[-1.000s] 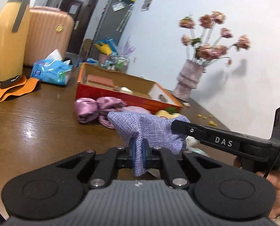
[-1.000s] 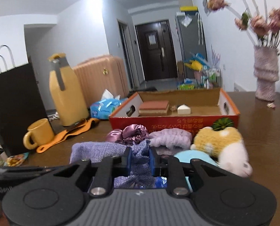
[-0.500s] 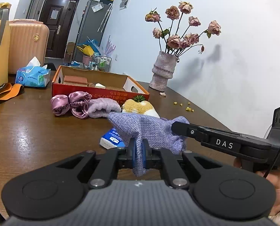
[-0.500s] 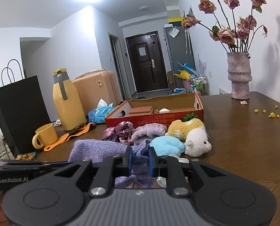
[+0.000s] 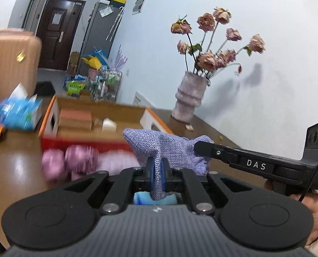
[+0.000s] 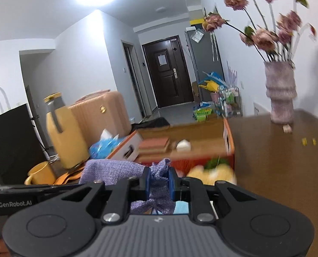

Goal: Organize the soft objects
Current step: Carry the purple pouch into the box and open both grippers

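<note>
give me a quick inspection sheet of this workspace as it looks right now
surface: brown wooden table, glossy, small yellow bits at its right side.
job's things: purple woven cloth held up between both tools; pink satin scrunchies and yellow plush toy in front of the red cardboard box.
clutter: yellow jug, yellow mug, tissue pack, black paper bag, vase of dried roses.
grippers: left tool shut on the cloth; right tool shut on a bunched part of it.
cables: thin black cable by the right tool's handle.
surroundings: pink suitcase, dark door, white walls.
</note>
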